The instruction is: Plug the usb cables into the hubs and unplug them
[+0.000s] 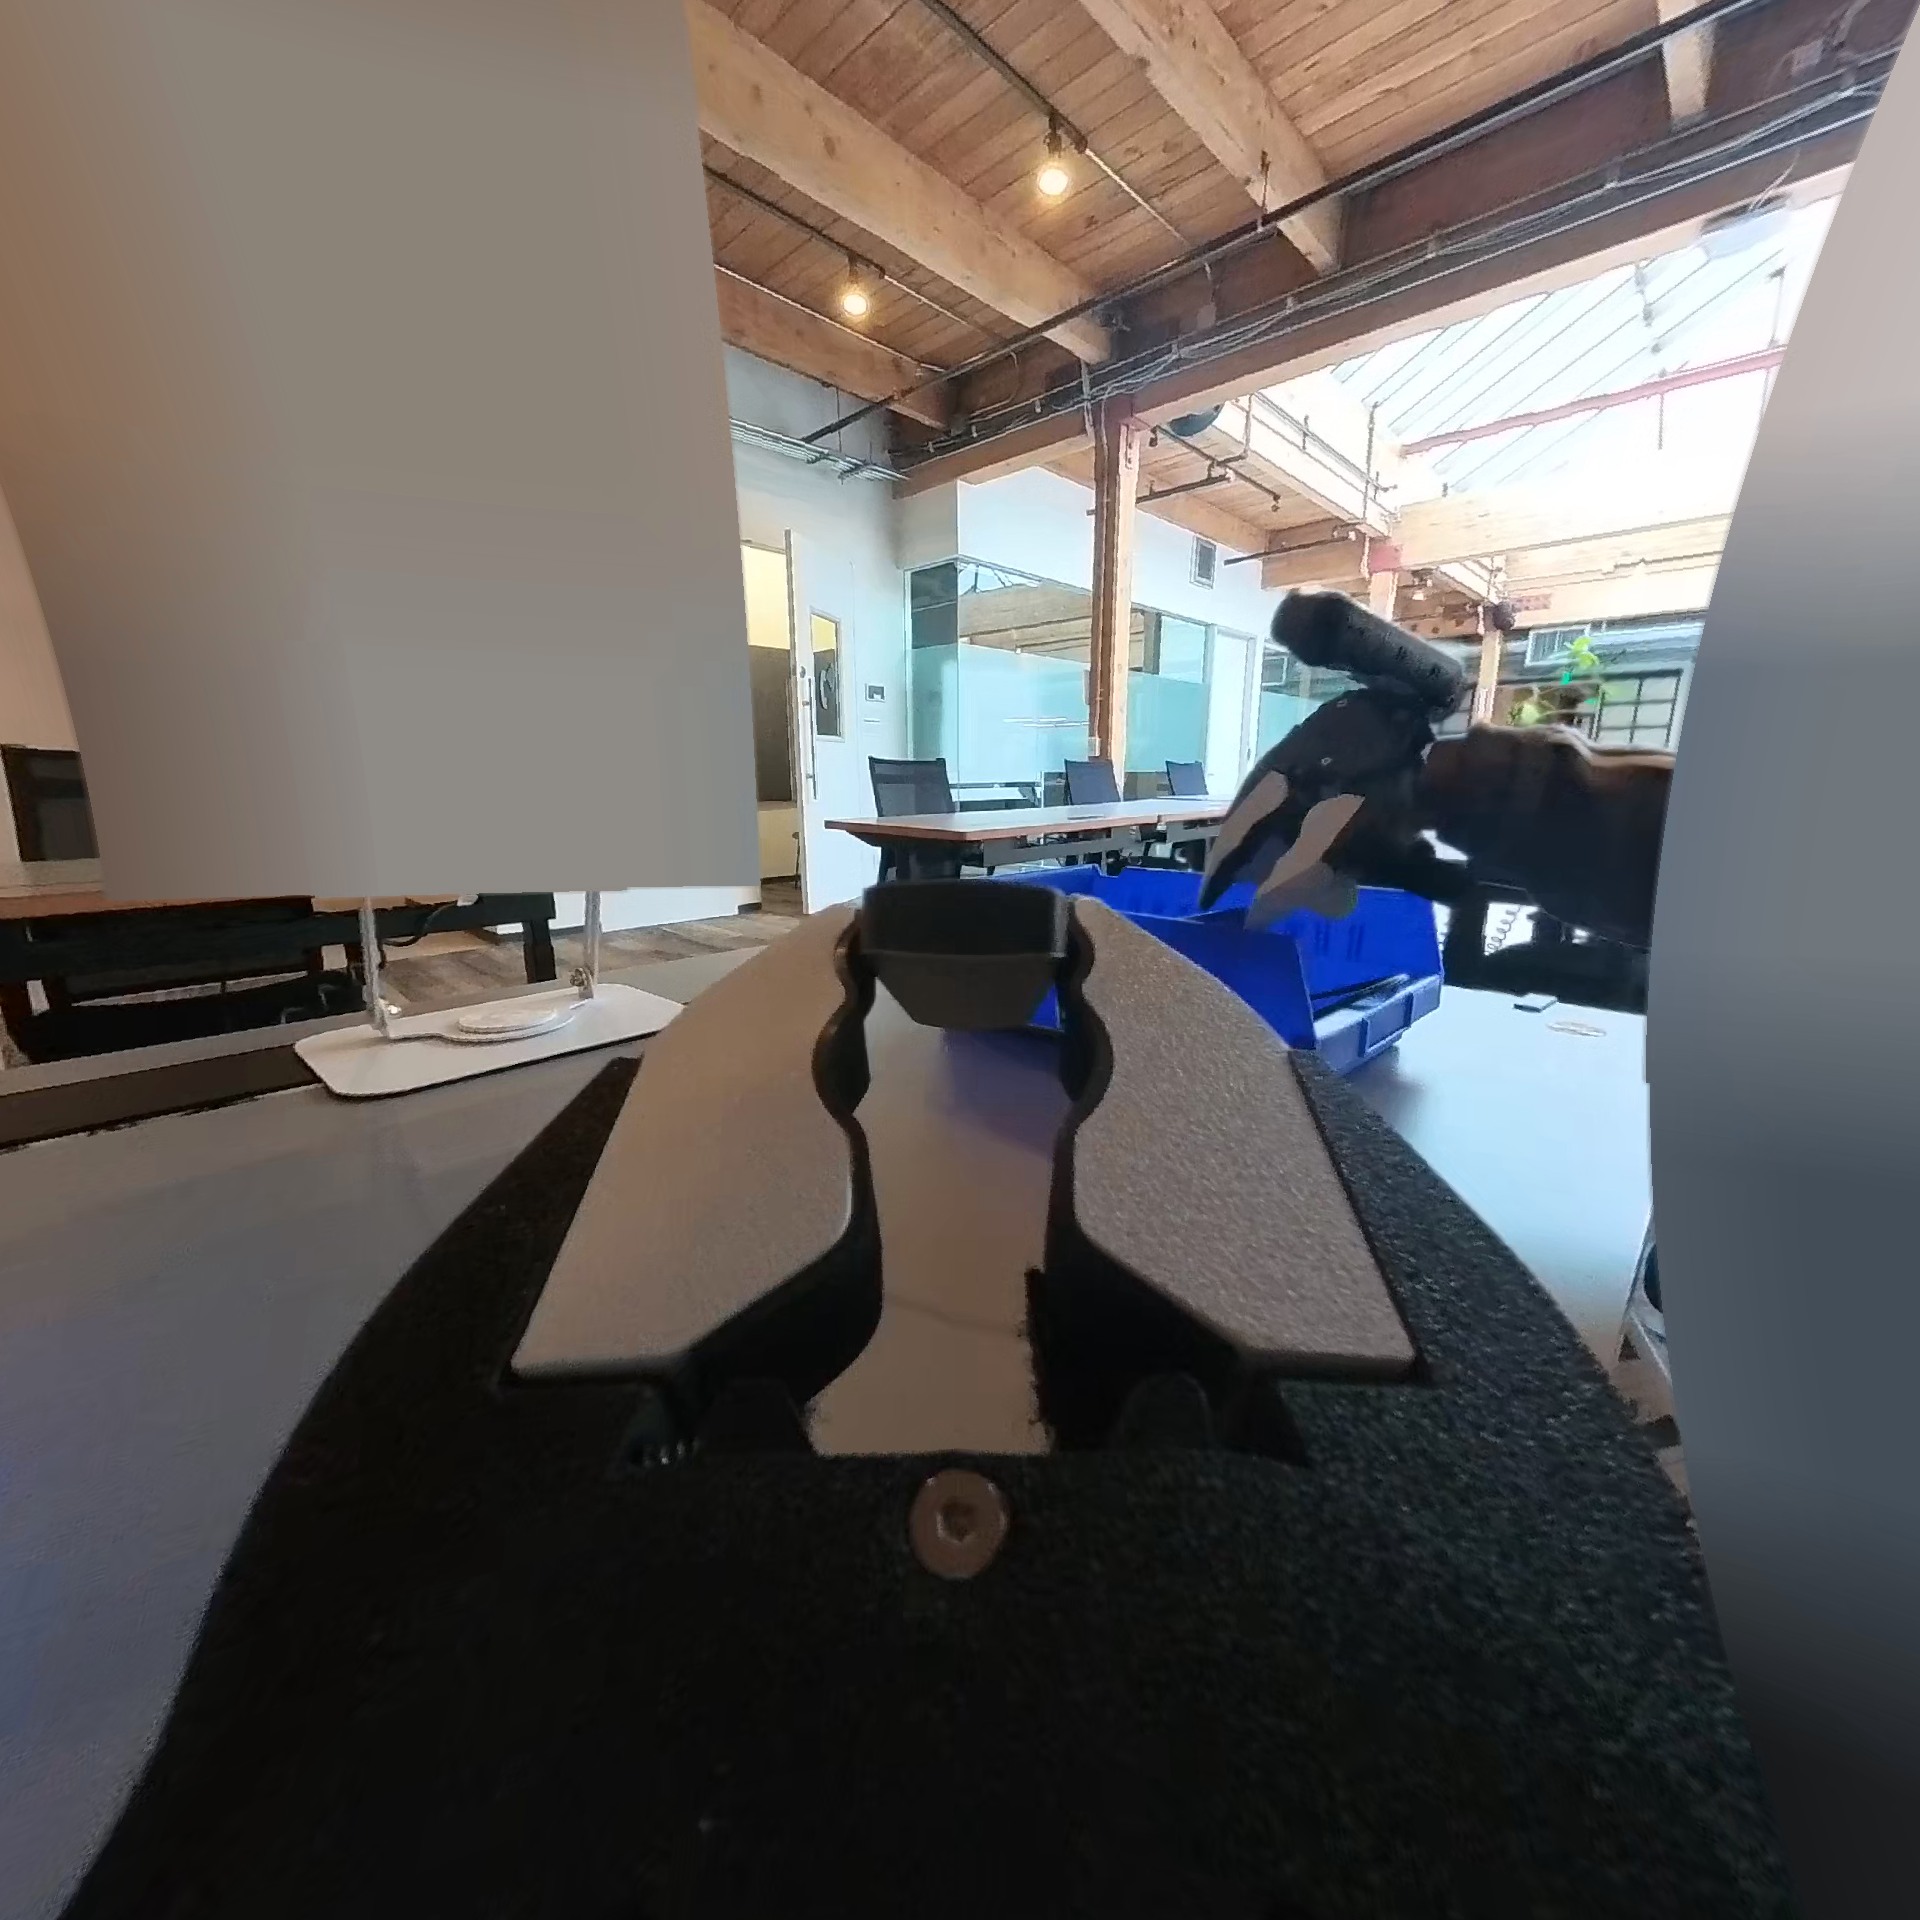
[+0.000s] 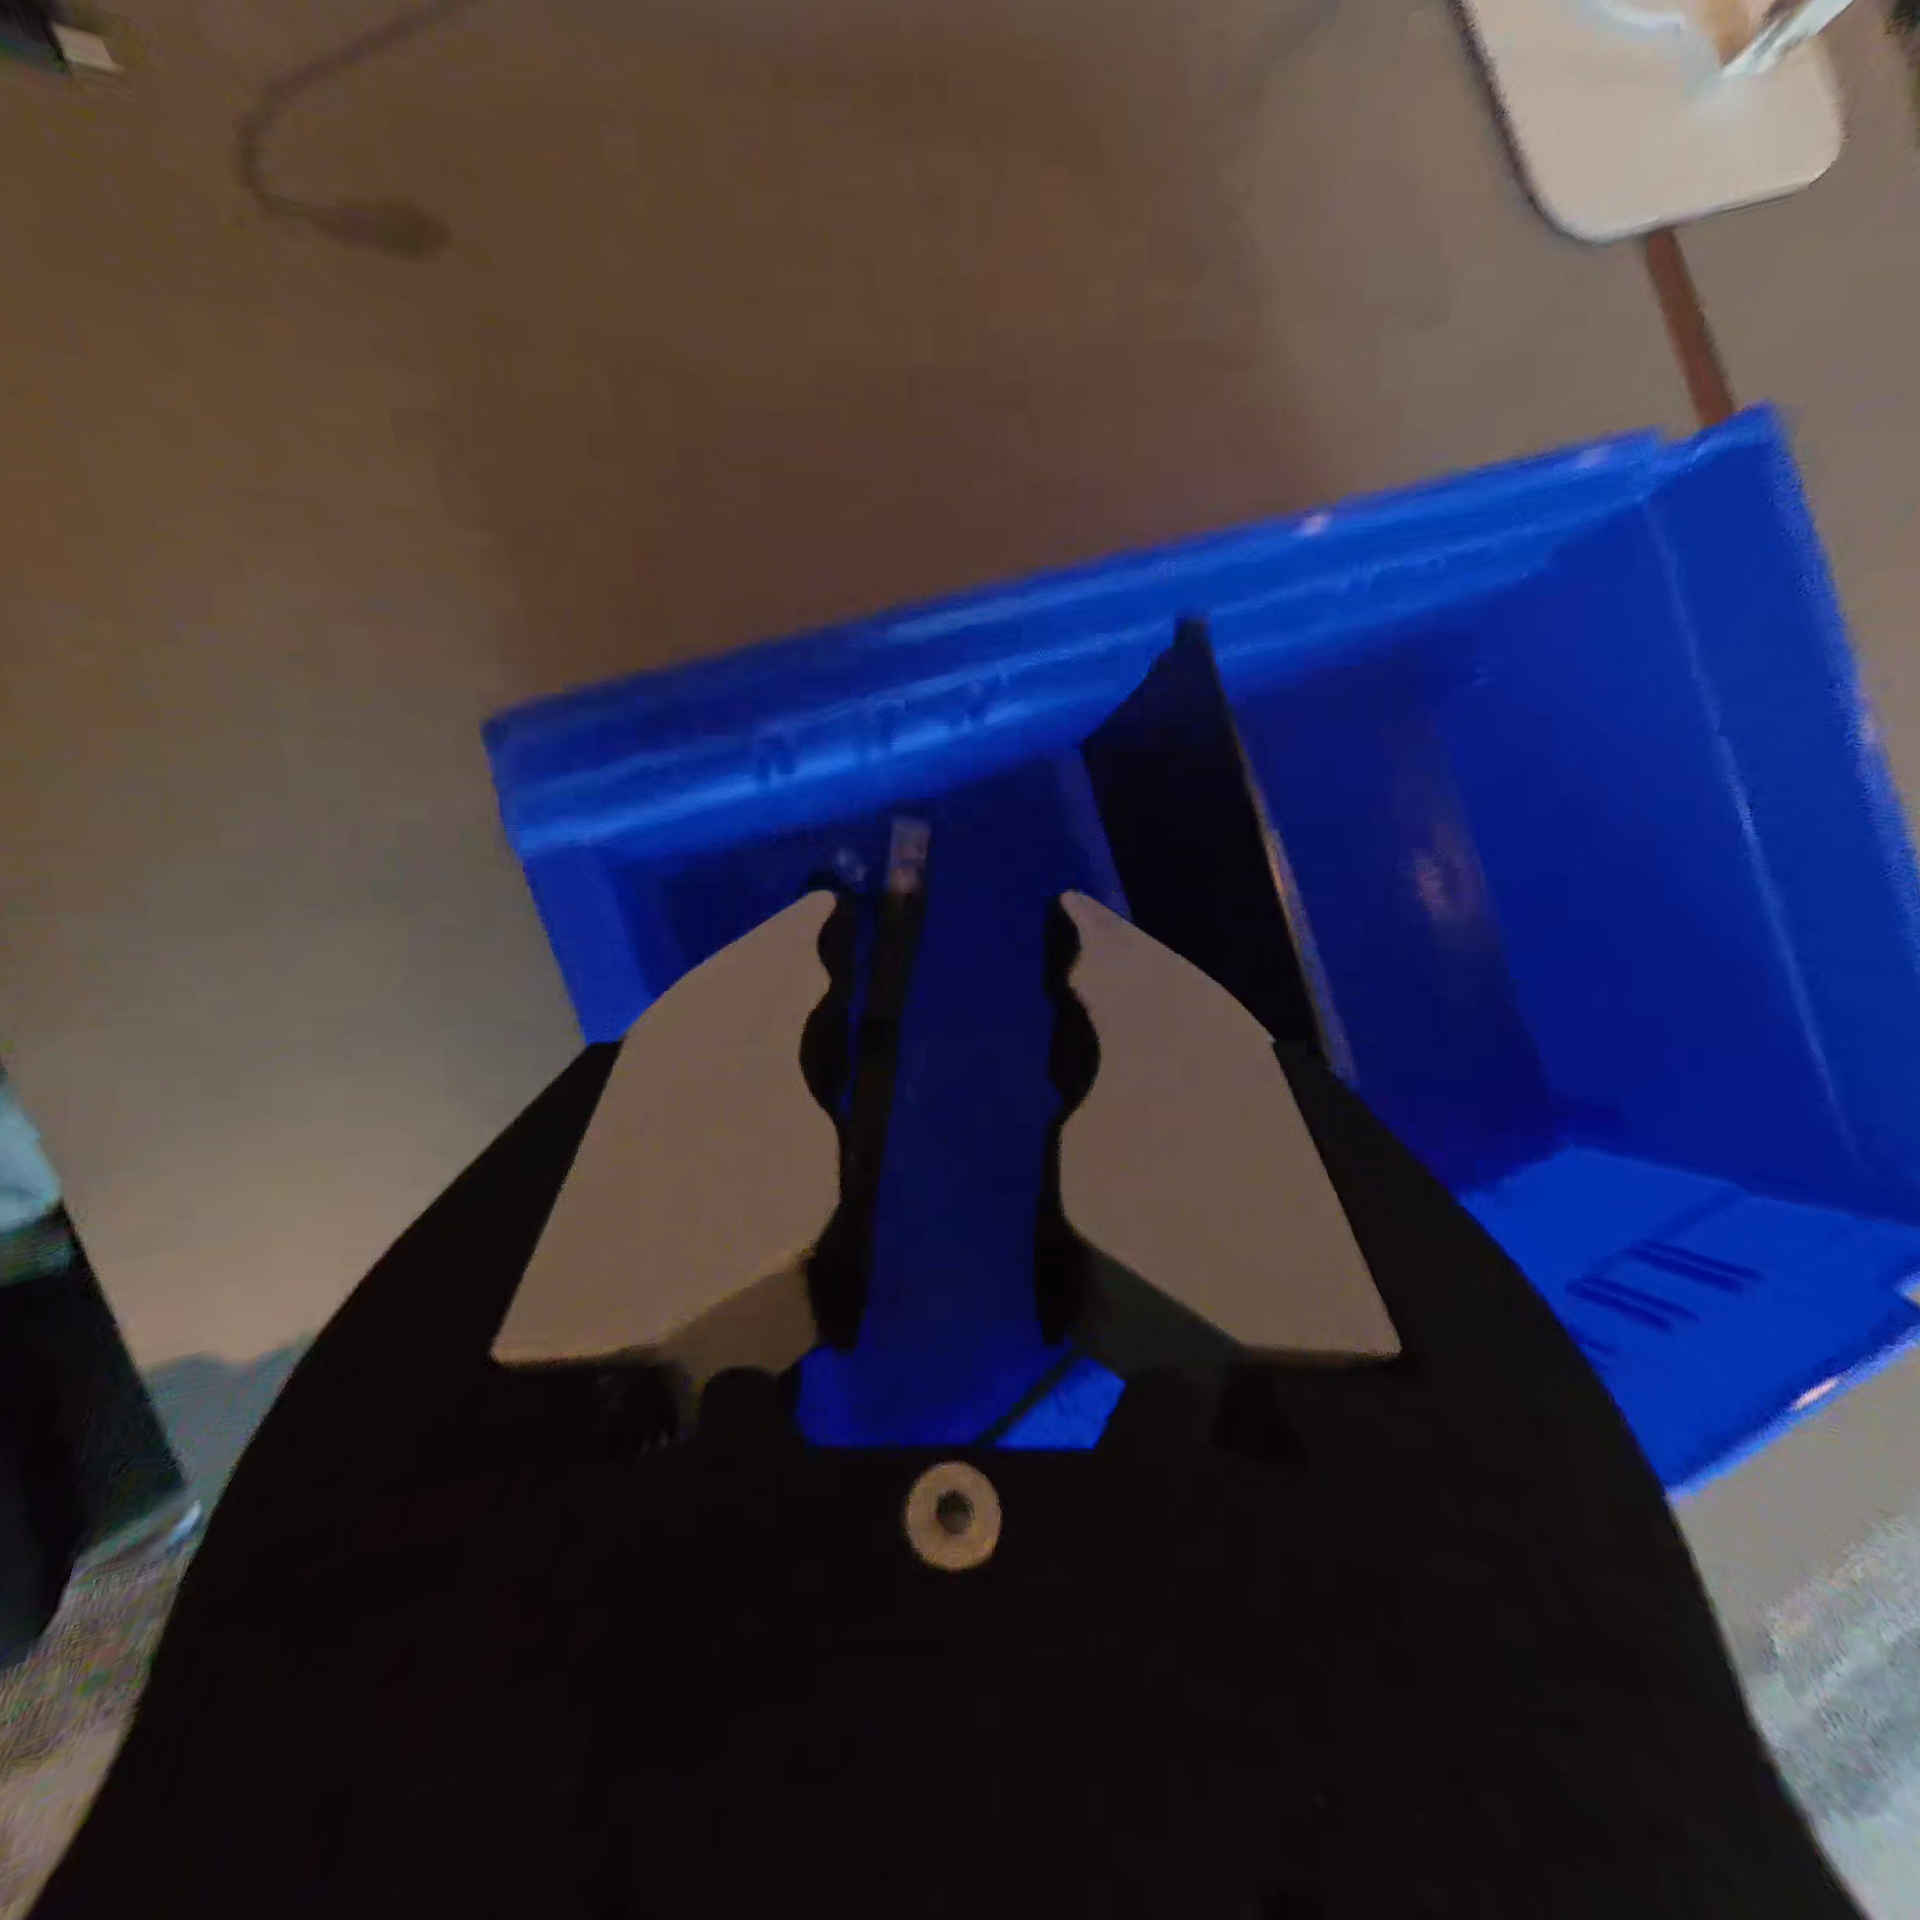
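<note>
My left gripper (image 1: 961, 940) is shut on a dark grey block, the hub (image 1: 961, 961), held at its fingertips just above the grey table (image 1: 260, 1247). My right gripper (image 2: 945, 904) is open and empty, and points down into a blue bin (image 2: 1039, 665). The left wrist view shows it hovering over the bin's rim (image 1: 1262, 883). A thin dark item (image 2: 891, 997) lies in the bin by the left finger, too blurred to identify. A grey cable (image 2: 301, 166) lies loose on the table beyond the bin.
A black divider (image 2: 1195, 831) splits the blue bin (image 1: 1351, 966). A white stand base (image 1: 468, 1039) sits on the table to the left, and shows at the top right of the right wrist view (image 2: 1662, 135). Office tables and chairs stand far behind. The left gripper's tips are roughly 35 centimeters from the right gripper's.
</note>
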The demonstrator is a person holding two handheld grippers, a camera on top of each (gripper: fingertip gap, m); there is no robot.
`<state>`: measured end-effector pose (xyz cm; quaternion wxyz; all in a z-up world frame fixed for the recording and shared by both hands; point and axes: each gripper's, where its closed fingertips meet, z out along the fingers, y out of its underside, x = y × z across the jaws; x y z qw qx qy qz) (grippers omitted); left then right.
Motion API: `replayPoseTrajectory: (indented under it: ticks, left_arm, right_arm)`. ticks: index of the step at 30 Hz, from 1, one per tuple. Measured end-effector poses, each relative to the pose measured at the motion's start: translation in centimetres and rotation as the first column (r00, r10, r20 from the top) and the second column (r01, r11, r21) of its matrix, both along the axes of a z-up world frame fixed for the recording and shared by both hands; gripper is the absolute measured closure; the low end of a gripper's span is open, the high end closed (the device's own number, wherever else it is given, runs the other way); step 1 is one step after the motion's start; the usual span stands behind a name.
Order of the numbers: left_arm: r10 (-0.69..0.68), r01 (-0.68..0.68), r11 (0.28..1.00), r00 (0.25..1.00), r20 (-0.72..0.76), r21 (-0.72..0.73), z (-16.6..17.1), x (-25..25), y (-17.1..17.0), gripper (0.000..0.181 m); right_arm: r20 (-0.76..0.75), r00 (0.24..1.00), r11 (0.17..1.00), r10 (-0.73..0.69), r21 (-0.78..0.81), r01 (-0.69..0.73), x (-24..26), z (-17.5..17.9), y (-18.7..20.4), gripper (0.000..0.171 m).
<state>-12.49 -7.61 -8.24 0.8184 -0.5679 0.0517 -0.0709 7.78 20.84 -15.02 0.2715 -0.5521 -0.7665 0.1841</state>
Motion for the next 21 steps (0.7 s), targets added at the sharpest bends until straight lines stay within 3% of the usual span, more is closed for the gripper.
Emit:
replayPoseTrajectory:
  ticks: [9,15,21]
  left_arm:
    - [-0.018,0.016,1.0,0.998,0.059,0.027,0.9,-0.9,-0.2,0.148]
    - [0.035,-0.042,0.998,0.99,0.136,0.05,1.8,-2.4,0.1,0.147]
    - [0.046,-0.051,0.998,0.992,0.114,0.044,2.4,-1.8,1.4,0.148]
  right_arm:
    - [0.263,0.958,0.98,0.113,0.128,-0.151,0.9,-5.7,1.3,0.148]
    - [0.316,0.944,0.995,0.096,-0.016,-0.096,-1.2,-7.4,0.2,0.145]
    - [0.316,0.946,0.997,0.067,-0.052,-0.053,-1.6,-8.6,0.4,0.141]
